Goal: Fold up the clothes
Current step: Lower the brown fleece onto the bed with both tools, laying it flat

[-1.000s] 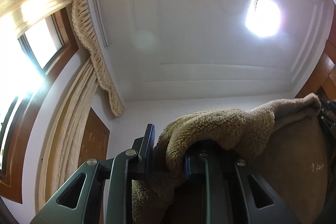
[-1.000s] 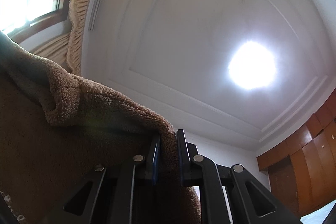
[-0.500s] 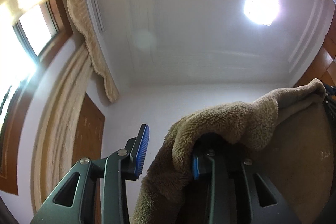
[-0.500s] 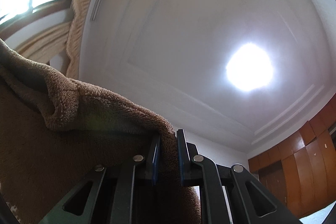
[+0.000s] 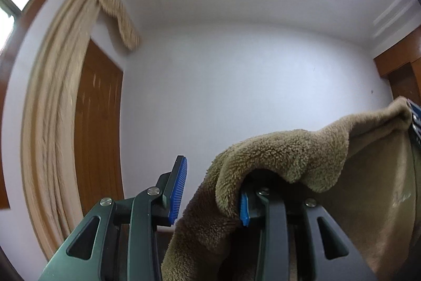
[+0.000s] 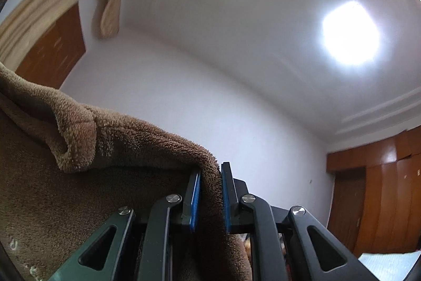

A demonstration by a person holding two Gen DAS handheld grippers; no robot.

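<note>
A brown fleece garment (image 5: 289, 152) is stretched between both grippers, held up in the air. My left gripper (image 5: 211, 183) is open. Its left blue pad (image 5: 179, 188) stands free of the cloth, and the fleece edge is draped over the right finger, hiding most of it. In the right wrist view the same garment (image 6: 118, 138) fills the lower left, and my right gripper (image 6: 210, 173) is shut on its thick edge, with fleece squeezed between both blue pads. Part of the right gripper (image 5: 415, 120) shows at the far right edge of the left wrist view.
Both cameras look at a white wall and ceiling with a bright ceiling light (image 6: 350, 33). A beige curtain (image 5: 52, 123) and a wooden door (image 5: 97, 136) are on the left. Wooden wardrobes (image 6: 381, 188) stand on the right.
The left gripper's jaws went from shut on the fleece to open, leaving the cloth hanging on the right finger. Both views swung down from the ceiling towards the wall. The right grip stayed shut.
</note>
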